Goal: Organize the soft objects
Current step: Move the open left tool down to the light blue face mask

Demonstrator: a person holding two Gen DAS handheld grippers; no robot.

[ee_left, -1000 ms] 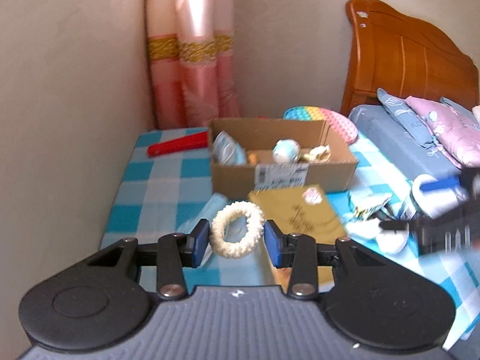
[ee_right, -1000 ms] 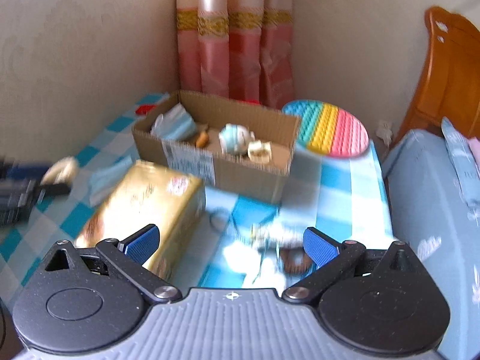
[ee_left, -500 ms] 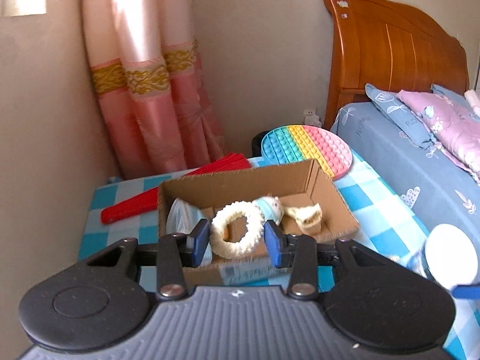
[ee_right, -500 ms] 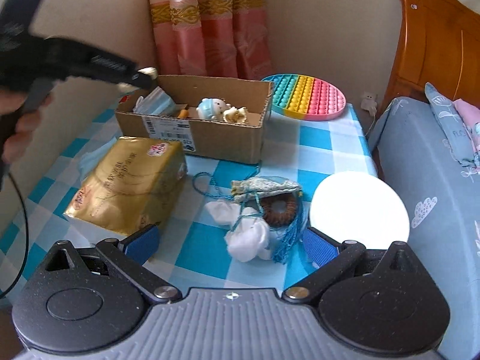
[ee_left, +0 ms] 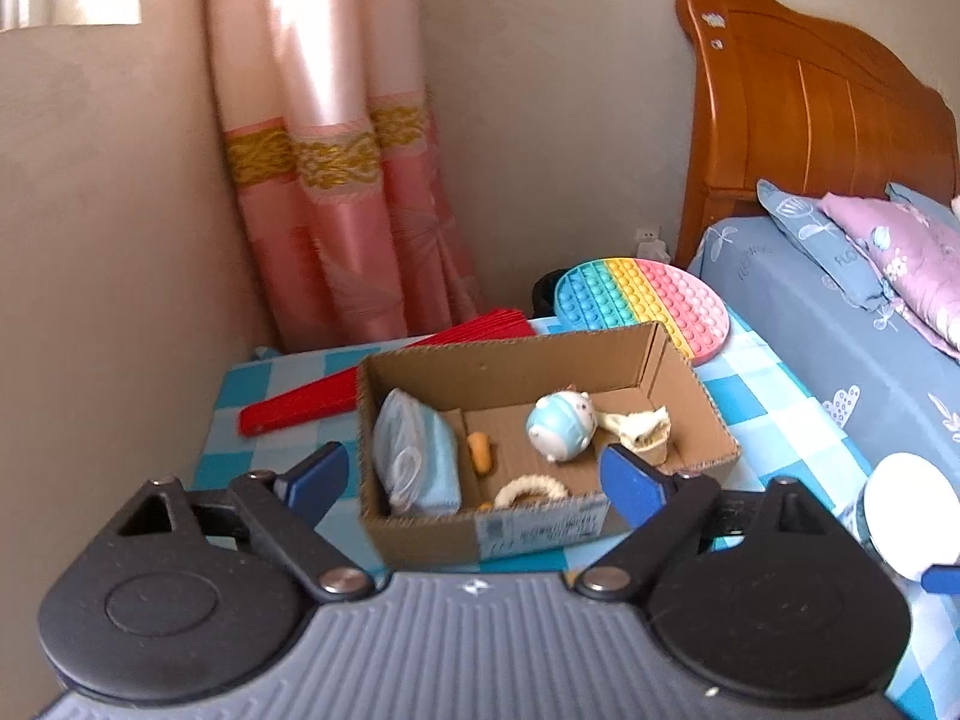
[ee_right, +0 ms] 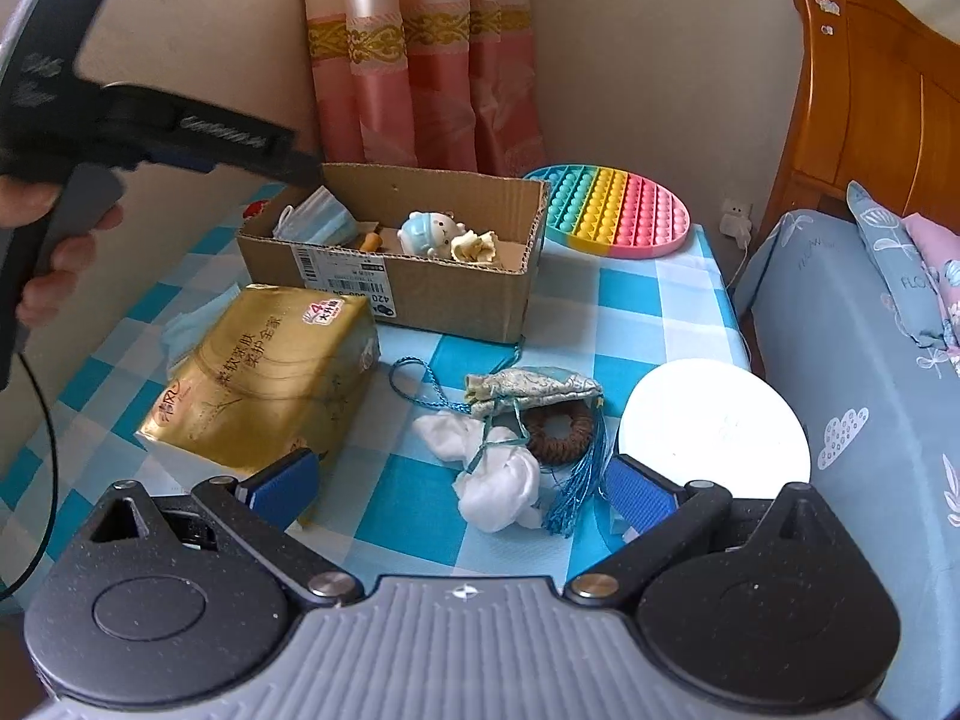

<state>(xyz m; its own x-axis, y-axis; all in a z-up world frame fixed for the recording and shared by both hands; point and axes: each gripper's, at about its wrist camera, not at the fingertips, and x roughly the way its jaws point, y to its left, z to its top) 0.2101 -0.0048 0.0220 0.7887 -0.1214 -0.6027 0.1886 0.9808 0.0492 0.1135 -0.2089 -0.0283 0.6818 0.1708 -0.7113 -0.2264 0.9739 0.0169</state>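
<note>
My left gripper [ee_left: 474,483] hovers over the near wall of the cardboard box [ee_left: 540,534], its jaws opening wide with nothing pressed between them. The cream scrunchie [ee_left: 531,487] lies inside the box by that wall, beside a pack of blue face masks [ee_left: 414,462], a round blue-and-white plush [ee_left: 561,426] and a cream fabric piece [ee_left: 639,429]. My right gripper [ee_right: 462,489] stands open above white cloth scraps [ee_right: 498,483], a brocade pouch [ee_right: 534,390] with blue tassel and a brown scrunchie [ee_right: 567,429] on the checked tablecloth. The left gripper's body [ee_right: 150,126] reaches over the cardboard box [ee_right: 432,294] in the right wrist view.
A gold tissue pack [ee_right: 264,378] lies left of the cloth pile, a white round lid [ee_right: 714,426] to its right. A rainbow pop-it disc [ee_right: 618,210] and a red folded fan [ee_left: 384,366] lie behind the box. Bed [ee_right: 852,360] on the right, wall and curtain behind.
The left gripper carried the cream scrunchie over the box, then its jaws spread and the scrunchie dropped inside. The right gripper has stayed put over the cloth pile for the last half second.
</note>
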